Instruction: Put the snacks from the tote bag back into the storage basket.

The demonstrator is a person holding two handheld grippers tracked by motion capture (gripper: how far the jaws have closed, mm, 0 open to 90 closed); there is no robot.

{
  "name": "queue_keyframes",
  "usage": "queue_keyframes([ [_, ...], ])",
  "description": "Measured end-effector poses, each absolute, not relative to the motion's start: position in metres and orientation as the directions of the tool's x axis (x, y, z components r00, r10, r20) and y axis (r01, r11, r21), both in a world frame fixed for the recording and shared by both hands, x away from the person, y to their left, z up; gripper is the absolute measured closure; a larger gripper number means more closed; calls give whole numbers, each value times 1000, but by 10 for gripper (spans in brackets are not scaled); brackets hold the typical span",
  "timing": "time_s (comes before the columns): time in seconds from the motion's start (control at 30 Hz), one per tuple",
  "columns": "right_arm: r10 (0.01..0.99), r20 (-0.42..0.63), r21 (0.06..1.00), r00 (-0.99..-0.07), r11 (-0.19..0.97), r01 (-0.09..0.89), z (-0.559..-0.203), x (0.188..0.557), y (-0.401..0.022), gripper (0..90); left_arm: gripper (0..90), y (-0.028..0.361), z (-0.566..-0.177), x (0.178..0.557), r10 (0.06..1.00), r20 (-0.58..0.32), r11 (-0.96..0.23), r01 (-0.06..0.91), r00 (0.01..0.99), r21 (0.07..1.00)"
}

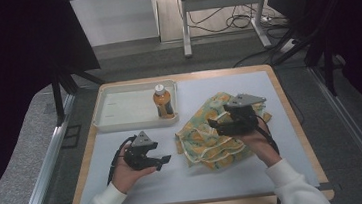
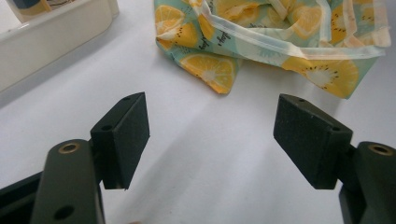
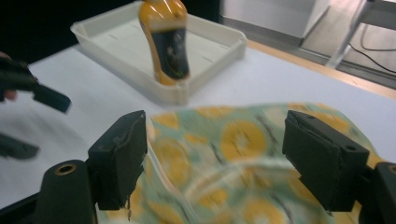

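A crumpled cloth (image 1: 212, 139) printed with yellow citrus slices on teal lies on the white mat, right of centre. My right gripper (image 1: 214, 125) hovers over the cloth (image 3: 243, 140), jaws open and pointing left, with nothing pinched between the pads. My left gripper (image 1: 163, 160) is held just left of the cloth, jaws open and empty above bare mat (image 2: 210, 135). The cloth's near corner (image 2: 210, 70) lies a little ahead of the left jaws. An orange bottle (image 1: 163, 102) with a white cap and dark label stands upright in the right end of a white tray (image 1: 119, 108).
The tray (image 3: 116, 42) sits at the back left of the table, with the bottle (image 3: 168, 42) at its near corner. The left gripper (image 3: 28, 93) shows at the left edge of the right gripper view. The wooden table edge (image 1: 291, 116) runs close on the right.
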State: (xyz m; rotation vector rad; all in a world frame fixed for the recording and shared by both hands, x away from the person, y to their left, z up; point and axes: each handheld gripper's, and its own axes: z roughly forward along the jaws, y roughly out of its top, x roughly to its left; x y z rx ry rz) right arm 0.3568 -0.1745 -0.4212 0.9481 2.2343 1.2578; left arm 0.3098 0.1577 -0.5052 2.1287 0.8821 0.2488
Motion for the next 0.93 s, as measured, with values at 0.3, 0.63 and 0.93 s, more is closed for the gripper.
queue_keyframes([
  [0.3, 761, -25, 848, -648, 359, 389, -436, 333, -223, 225, 269, 155, -506, 308, 665, -108, -442, 506, 739, 741],
  [0.63, 775, -14, 835, -632, 356, 419, -449, 330, -235, 224, 269, 158, -506, 309, 669, -103, -441, 504, 736, 742],
  [0.93, 774, -15, 836, -633, 357, 417, -452, 329, -238, 224, 269, 158, -508, 312, 667, -103, -445, 506, 738, 739],
])
